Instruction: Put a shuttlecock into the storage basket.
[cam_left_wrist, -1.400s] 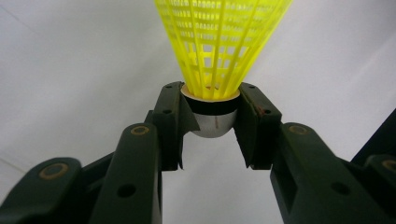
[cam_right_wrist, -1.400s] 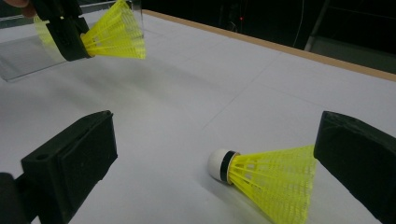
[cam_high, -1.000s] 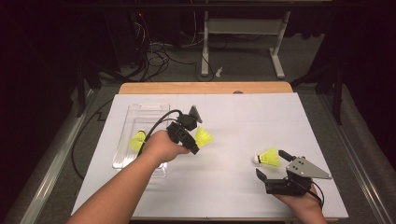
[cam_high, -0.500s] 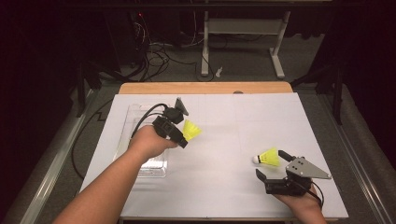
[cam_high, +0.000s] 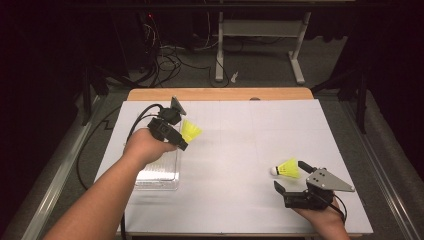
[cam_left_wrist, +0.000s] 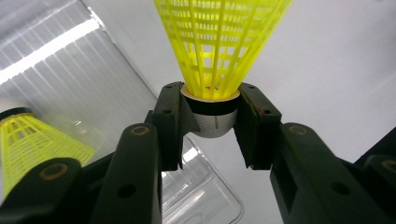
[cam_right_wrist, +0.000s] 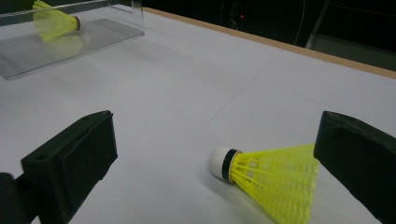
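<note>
Fingers (cam_left_wrist: 170, 126) clamping shuttlecock (cam_left_wrist: 219, 51), white table (cam_high: 240, 150)

Glossy clear plastic tray (cam_high: 159, 172); yellow plastic-mesh shuttlecock (cam_left_wrist: 219, 42).

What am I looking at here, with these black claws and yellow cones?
No robot here: a person holds a two-jaw hand tool in each hand. One picture comes from a camera above the table; the other two come from cameras riding on the tools, looking along their jaws. The left gripper is shut on the cork of a yellow shuttlecock, held above a clear plastic tray in which another shuttlecock lies. The right gripper rests open on the white table, with a third shuttlecock lying on its side between its jaws, untouched.
</note>
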